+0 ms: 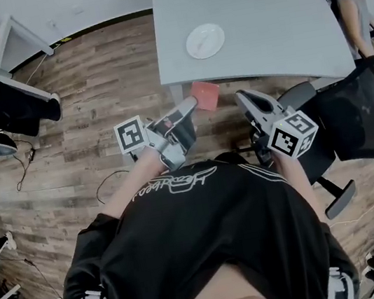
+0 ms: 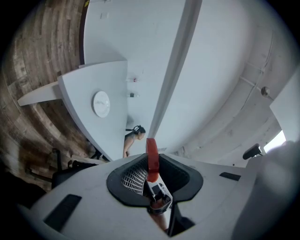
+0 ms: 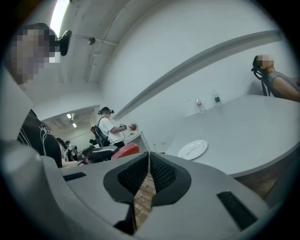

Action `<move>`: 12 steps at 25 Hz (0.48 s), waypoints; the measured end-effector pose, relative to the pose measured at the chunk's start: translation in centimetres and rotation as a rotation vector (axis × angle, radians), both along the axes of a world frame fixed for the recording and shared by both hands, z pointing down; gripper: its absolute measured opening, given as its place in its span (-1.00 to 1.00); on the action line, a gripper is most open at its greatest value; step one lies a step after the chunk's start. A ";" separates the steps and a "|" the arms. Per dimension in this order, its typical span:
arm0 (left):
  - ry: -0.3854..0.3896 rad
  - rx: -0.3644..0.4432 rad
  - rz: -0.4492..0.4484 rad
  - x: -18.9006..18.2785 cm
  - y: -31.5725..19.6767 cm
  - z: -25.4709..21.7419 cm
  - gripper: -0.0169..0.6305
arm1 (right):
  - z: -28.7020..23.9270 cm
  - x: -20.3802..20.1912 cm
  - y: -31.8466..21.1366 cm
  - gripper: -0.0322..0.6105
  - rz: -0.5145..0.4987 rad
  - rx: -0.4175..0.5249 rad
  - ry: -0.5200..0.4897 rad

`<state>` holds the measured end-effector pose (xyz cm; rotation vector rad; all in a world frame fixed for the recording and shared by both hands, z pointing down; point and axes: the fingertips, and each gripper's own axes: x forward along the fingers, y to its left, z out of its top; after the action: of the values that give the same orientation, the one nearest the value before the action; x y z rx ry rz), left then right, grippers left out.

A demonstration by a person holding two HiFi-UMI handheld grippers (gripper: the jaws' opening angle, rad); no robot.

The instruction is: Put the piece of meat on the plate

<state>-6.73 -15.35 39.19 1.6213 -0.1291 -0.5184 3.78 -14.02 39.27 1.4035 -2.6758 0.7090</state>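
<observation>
The piece of meat (image 1: 205, 94) is a flat red slab, and my left gripper (image 1: 190, 105) is shut on its near edge, holding it just short of the grey table's front edge (image 1: 246, 80). In the left gripper view the meat (image 2: 152, 157) stands edge-on between the pads. The white plate (image 1: 205, 40) lies empty on the table beyond the meat; it also shows as the plate (image 2: 101, 103) and the plate (image 3: 192, 149). My right gripper (image 1: 241, 97) hangs beside the left one, shut with nothing in it; its pads (image 3: 161, 171) leave only a slit.
A black office chair (image 1: 359, 116) stands at the right by the table's corner. A person (image 1: 354, 0) is at the table's far right side. Two small bottles (image 3: 199, 105) stand at the table's far edge. A white desk (image 1: 16, 39) and cables (image 1: 23, 165) lie on the wooden floor to the left.
</observation>
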 end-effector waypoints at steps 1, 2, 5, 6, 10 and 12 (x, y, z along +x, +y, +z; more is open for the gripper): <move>0.001 -0.003 0.000 0.2 0.0 0.2 -0.71 | 0.1 0.1 0.0 -0.85 -0.003 -0.001 0.004; 0.002 -0.004 -0.001 0.4 0.0 0.4 -0.71 | 0.3 0.3 -0.1 -0.85 -0.006 -0.001 0.007; -0.004 -0.006 -0.005 1.1 -0.1 0.8 -0.71 | 0.4 1.0 -0.5 -0.85 -0.010 0.000 0.003; -0.007 -0.009 -0.008 1.1 -0.2 0.9 -0.71 | 0.3 1.1 -0.6 -0.85 -0.010 0.000 -0.002; -0.018 -0.025 -0.024 1.1 -0.7 1.3 -0.71 | 0.9 1.1 -1.3 -0.85 -0.028 -0.010 -0.014; -0.032 -0.034 -0.031 1.3 -1.3 1.7 -0.71 | 1.4 1.2 -1.9 -0.85 -0.036 -0.021 -0.028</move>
<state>-5.43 -16.65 40.88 1.5965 -0.1865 -0.5117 5.02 -15.89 40.71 1.3475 -2.6993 0.7571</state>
